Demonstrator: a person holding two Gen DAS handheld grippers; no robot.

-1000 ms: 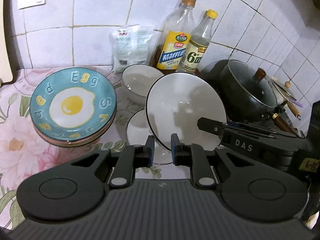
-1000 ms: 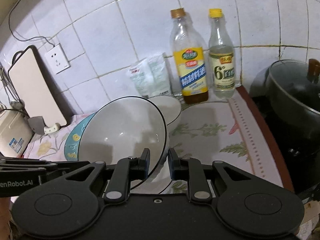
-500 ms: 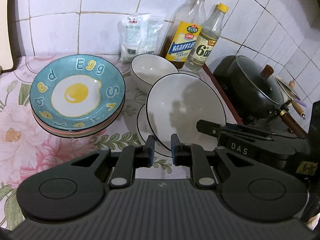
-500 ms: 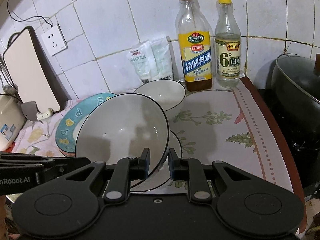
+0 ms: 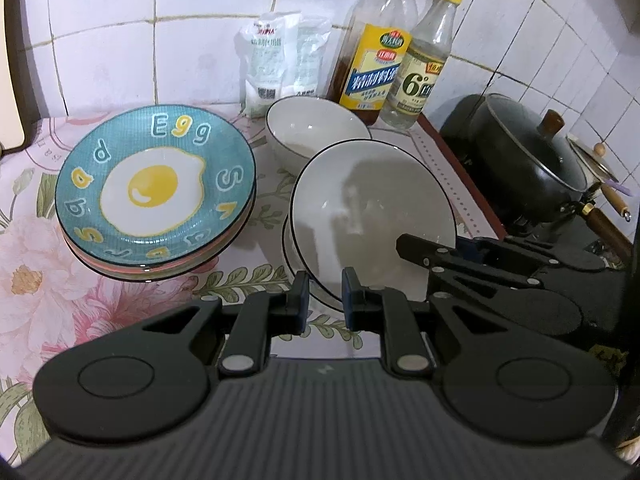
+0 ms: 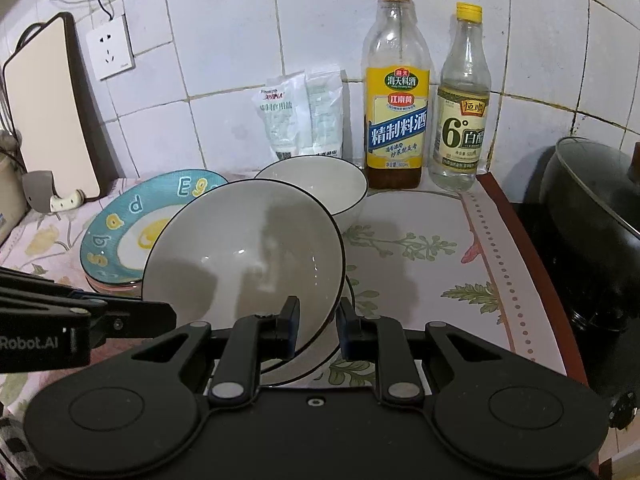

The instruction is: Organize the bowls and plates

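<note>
Right now my right gripper (image 6: 318, 330) is clamped on the near rim of the large white bowl (image 6: 244, 256), holding it tilted just above a second white bowl (image 5: 296, 264) on the floral counter (image 6: 440, 264). My left gripper (image 5: 324, 304) sits empty, jaws together, beside it. The egg plates (image 5: 156, 188) are stacked to the left, a smaller bowl (image 6: 316, 184) behind.

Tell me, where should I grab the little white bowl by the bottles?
Pinch the right-hand rim of the small white black-edged ceramic bowl from above: it stands upright, open-topped and thin-walled, that side is clear, and the tall yellow-labelled bottle stands close behind.
</note>
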